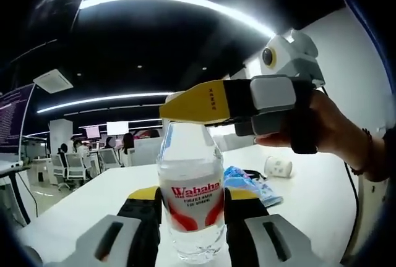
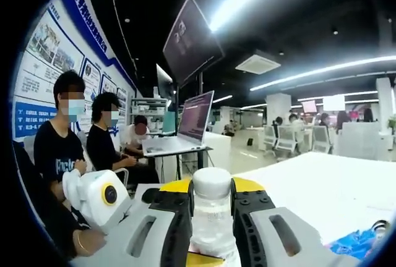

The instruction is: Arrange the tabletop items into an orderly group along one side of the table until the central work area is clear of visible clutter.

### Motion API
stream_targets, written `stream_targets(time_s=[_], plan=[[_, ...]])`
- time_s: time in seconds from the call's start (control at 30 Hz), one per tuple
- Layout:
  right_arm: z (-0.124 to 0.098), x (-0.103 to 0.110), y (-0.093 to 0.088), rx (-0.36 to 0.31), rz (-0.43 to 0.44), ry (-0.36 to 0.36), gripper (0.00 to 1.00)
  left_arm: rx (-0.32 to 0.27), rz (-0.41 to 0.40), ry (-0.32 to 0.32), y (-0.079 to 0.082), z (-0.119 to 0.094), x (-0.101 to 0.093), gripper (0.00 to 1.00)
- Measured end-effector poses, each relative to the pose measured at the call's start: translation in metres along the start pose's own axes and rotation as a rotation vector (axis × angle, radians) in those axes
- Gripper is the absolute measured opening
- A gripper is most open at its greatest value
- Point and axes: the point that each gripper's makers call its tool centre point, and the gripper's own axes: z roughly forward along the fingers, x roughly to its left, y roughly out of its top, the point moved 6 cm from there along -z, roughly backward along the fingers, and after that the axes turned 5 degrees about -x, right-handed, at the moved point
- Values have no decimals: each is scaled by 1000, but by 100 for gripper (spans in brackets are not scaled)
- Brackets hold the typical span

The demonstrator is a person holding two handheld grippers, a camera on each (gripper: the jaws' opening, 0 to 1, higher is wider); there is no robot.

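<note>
A clear water bottle (image 1: 189, 156) with a red-and-white Wahaha label stands upright on the white table (image 1: 93, 199). My left gripper (image 1: 190, 196) is shut on its body, one jaw on each side of the label. My right gripper (image 1: 185, 109), held by a hand (image 1: 334, 128), comes in from the right at the bottle's top, and its yellow-tipped jaws hide the cap. In the right gripper view, my right gripper (image 2: 211, 188) is shut on the white cap (image 2: 211, 177) and neck.
A crumpled blue packet (image 1: 250, 183) and a white paper cup (image 1: 277, 167) lying on its side rest on the table behind the bottle. The blue packet (image 2: 362, 242) also lies at the lower right. People sit at the left beside a laptop (image 2: 189, 125) on a stand.
</note>
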Motion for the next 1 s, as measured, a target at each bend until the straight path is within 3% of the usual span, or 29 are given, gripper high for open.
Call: stream_targets(time_s=[0.33, 1.0], plan=[[14, -11, -4, 13, 46, 6, 20, 29, -35, 5, -5, 8, 12, 37], [38, -32, -11, 38, 65, 5, 20, 82, -30, 29, -15, 34, 38, 37]])
